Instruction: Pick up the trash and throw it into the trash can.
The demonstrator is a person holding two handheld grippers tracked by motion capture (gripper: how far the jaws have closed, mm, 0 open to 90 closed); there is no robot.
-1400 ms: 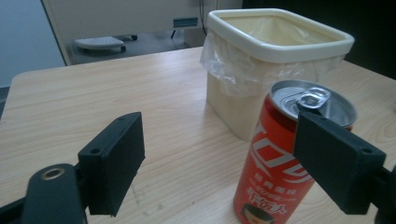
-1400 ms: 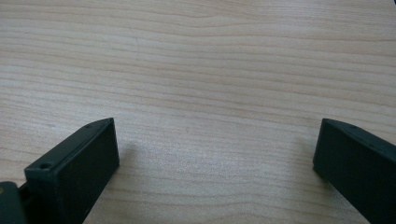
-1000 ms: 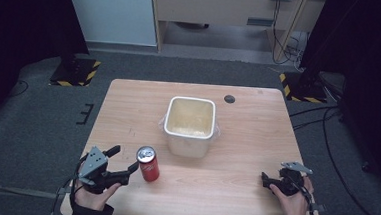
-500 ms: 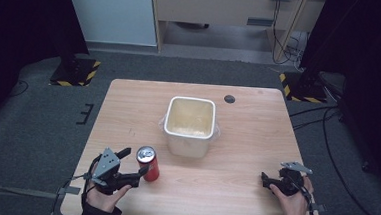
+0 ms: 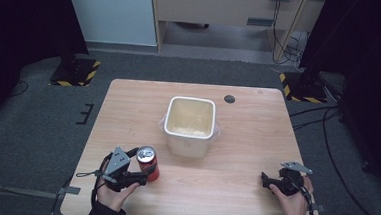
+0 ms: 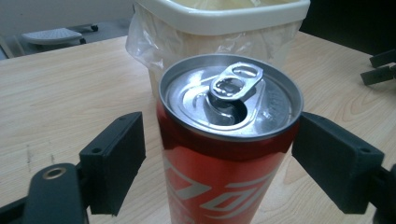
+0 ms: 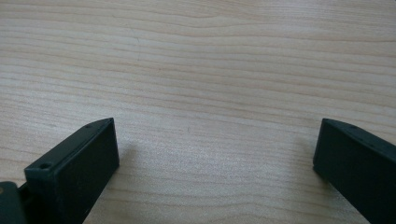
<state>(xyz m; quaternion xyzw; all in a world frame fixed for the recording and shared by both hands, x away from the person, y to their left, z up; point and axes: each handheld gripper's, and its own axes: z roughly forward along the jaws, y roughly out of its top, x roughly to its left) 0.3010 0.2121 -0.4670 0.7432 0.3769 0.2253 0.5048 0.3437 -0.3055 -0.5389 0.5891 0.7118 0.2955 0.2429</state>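
Tabletop [image 5: 243, 191] scene: my left gripper [image 6: 219, 154] brackets the can [image 6: 229, 140], jaws spread, unclamped; right gripper [image 5: 274, 182] gapes empty.

Lab or test room: black curtains [image 5: 17, 37], hazard-striped stand bases [image 5: 75, 70], floor cables [image 5: 327, 131], lone wooden table [image 5: 256, 141].
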